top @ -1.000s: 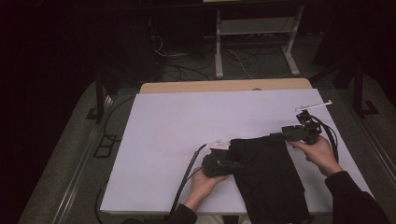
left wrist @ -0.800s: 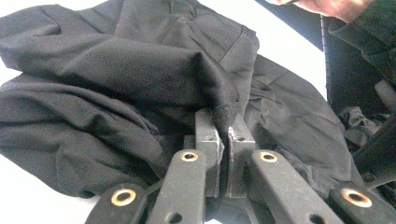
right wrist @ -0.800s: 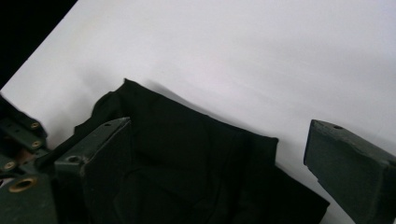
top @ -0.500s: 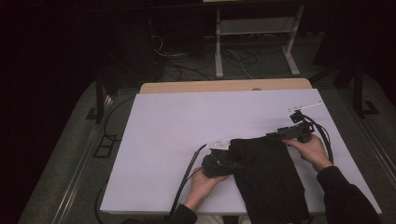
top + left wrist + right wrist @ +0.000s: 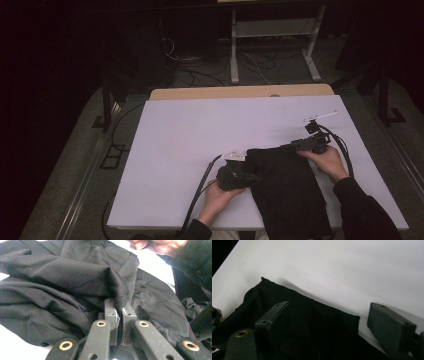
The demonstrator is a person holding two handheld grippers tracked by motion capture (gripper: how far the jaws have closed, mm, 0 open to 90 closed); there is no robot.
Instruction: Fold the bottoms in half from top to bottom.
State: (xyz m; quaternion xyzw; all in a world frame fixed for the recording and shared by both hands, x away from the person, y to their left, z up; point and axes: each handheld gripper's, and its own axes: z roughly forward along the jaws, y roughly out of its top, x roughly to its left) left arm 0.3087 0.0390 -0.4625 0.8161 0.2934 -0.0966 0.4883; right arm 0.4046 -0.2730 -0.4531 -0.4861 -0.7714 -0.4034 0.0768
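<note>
table point(image 5: 200, 130): flat matte white top, dark room behind
black cloth point(image 5: 287, 192): soft, creased
left gripper point(image 5: 119, 312): fingers pinched tight on a fold
right gripper point(image 5: 327, 322): fingers spread wide, closing in, corner between them

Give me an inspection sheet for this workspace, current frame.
Surface: white rectangular table top, bare apart from the work.
Job's things: black cloth garment, crumpled, at the near right edge.
Clutter: nothing seen.
Grippers: left gripper shut on a garment fold; right gripper open astride the garment's far corner, jaws just been closing.
Cables: black cable trails off the near edge.
Surroundings: dark floor, white metal frame, floor cables.
</note>
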